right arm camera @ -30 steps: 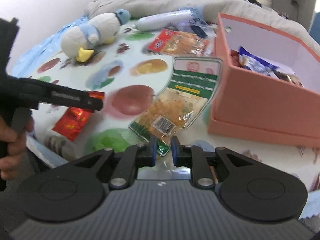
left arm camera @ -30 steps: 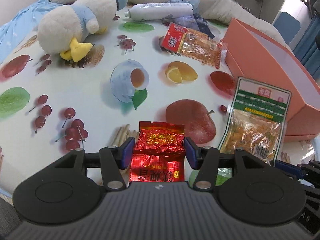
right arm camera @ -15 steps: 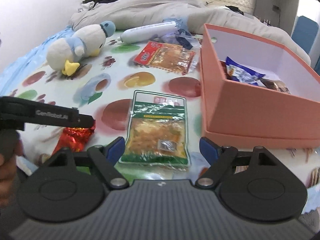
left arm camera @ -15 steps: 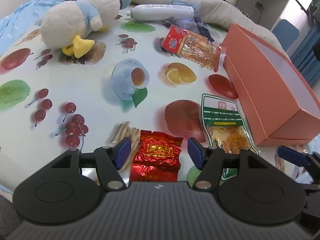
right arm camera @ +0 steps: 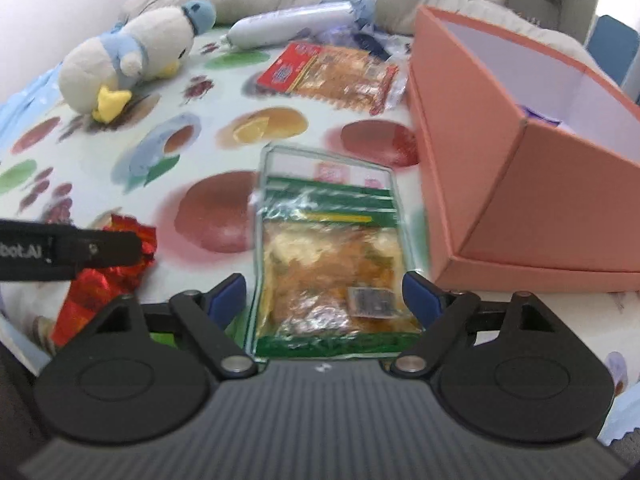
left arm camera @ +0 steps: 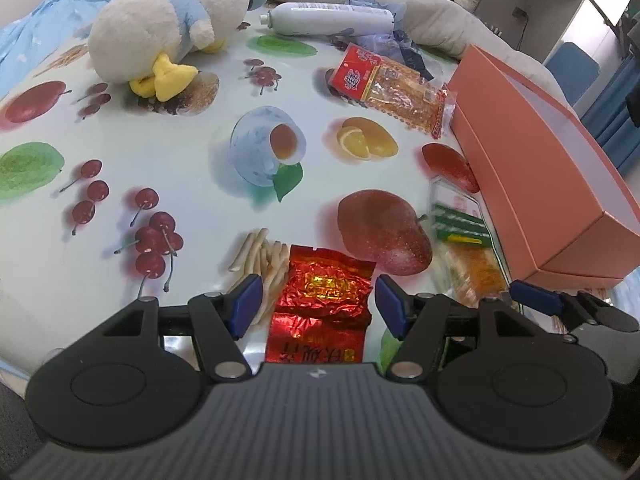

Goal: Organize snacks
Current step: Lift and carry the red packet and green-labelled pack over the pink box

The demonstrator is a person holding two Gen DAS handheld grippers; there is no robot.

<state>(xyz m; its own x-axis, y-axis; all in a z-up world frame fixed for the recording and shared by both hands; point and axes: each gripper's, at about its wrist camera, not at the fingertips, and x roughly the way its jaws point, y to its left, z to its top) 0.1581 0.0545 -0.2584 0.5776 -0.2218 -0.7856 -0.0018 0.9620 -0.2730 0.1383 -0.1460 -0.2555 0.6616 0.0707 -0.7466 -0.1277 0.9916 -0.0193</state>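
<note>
Both grippers stand spread wide: the left gripper (left arm camera: 318, 304) straddles the red packet (left arm camera: 322, 306) on the table (left arm camera: 168, 184), the right gripper (right arm camera: 324, 294) straddles the green packet (right arm camera: 326, 258) beside the box (right arm camera: 516, 188).

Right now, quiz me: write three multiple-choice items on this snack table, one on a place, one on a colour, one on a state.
1. The crinkled red foil packet lies:
A. inside the box
B. between the left gripper fingers
C. under the plush duck

2. The open cardboard box is:
A. salmon pink
B. green
C. black

3. The right gripper is:
A. shut on the bottle
B. shut on the packet
C. open

Key: 1 B, it sits on the table between the blue pads; 2 A, pink walls; 3 C, pads stand apart beside the clear green-banded snack bag.
</note>
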